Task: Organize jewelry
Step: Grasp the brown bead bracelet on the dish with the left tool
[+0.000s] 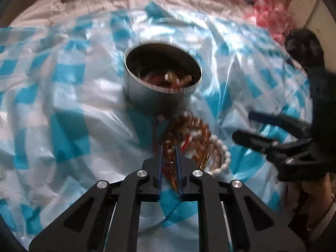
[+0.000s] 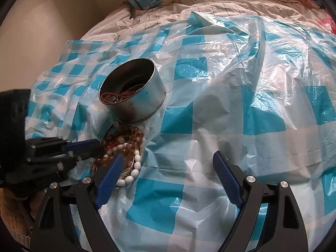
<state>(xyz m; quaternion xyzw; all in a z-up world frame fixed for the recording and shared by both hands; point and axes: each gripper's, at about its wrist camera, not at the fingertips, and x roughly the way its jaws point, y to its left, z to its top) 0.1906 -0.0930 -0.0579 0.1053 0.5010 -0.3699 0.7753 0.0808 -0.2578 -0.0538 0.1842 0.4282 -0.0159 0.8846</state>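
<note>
left claw (image 1: 169, 147) sat down in the bead pile (image 1: 189, 138), its blue pads nearly together and pinching a strand of amber-brown beads (image 1: 169, 154) between them. that view was smeared with blur, so how many strands were caught could not be told. the pile lay on the blue-and-white checked plastic sheet (image 2: 231, 105) spread over the bed (image 2: 189, 2), touching or just short of the near wall of the round metal tin (image 2: 138, 96). amber beads, a reddish strand and a white bead bracelet (image 2: 134, 168) were tangled together; where one piece ended and the next began was hard to make out.

the tin stood open, tilted a little on the soft sheet. inside it, thin reddish-brown cord (image 2: 117, 95) showed in the right wrist view; from the left wrist view the contents were only a brown and pale blur, and the far half of the tin's floor was in shadow.

right claw (image 2: 168, 166) was spread wide, nothing between its pads. its left pad covered the near edge of the pile, so part of the white bracelet was hidden behind it. the other pad stood over bare sheet.

at the left edge of the right wrist view the left claw's black body was cut off by a dark sleeve (image 2: 12, 115). pink crumpled plastic (image 1: 271, 14) lay toward the bed's far right corner, blurred.
</note>
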